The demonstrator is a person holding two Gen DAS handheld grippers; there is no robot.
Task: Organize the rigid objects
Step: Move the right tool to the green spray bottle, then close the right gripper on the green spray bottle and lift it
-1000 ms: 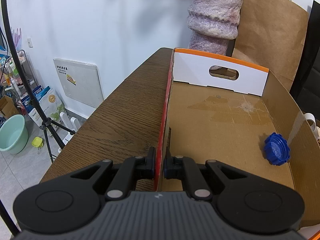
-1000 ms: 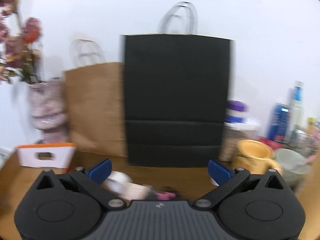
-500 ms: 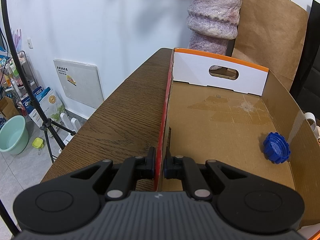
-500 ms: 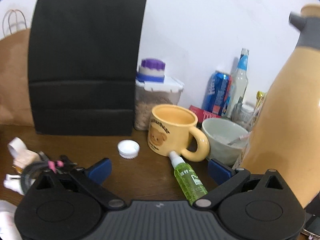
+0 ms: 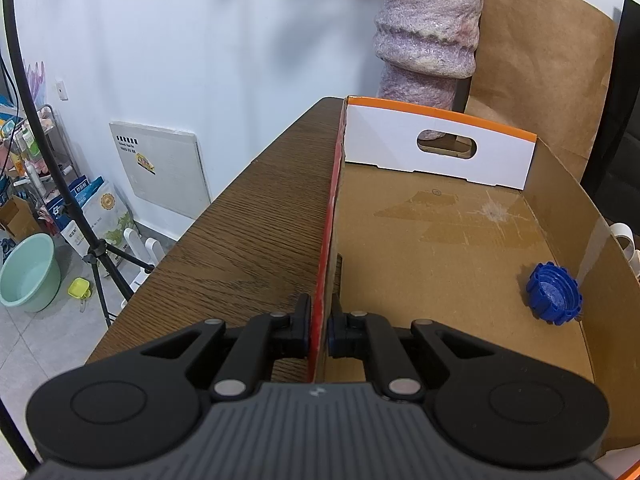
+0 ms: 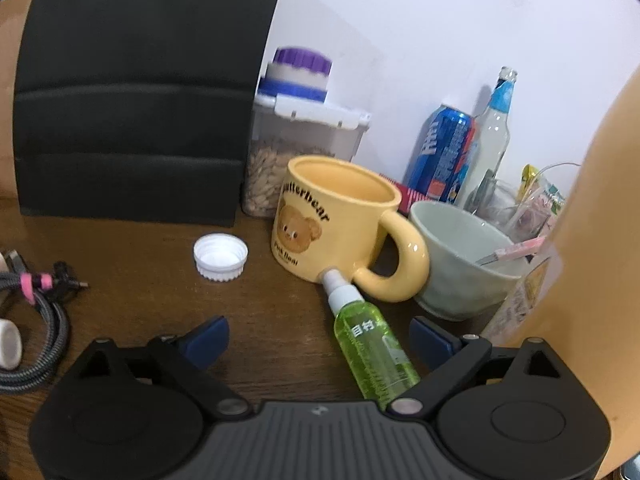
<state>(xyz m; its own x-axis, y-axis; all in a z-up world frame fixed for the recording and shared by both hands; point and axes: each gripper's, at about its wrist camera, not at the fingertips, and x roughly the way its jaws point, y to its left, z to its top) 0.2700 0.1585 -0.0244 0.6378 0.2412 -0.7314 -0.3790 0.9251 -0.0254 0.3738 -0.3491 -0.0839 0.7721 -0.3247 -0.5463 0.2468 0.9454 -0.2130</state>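
Observation:
My left gripper (image 5: 319, 334) is shut on the red left wall of a cardboard box (image 5: 326, 240) that lies on the wooden table. A blue bottle cap (image 5: 554, 294) lies inside the box near its right wall. My right gripper (image 6: 320, 338) is open, low over the table. A green spray bottle (image 6: 370, 350) lies between its fingers, nozzle against a yellow bear mug (image 6: 340, 220). A white bottle cap (image 6: 220, 256) lies left of the mug.
A pale bowl (image 6: 464, 256), a blue can (image 6: 444, 156), a glass bottle (image 6: 490, 136) and a grain container (image 6: 296, 152) stand behind the mug. A black bag (image 6: 136, 92) stands at left, coiled cables (image 6: 32, 320) below it. A yellow jug (image 6: 592, 260) fills the right.
My right gripper has swung right and come down closer to the mug and green spray bottle, which now lies between its open fingers. My left gripper has not moved.

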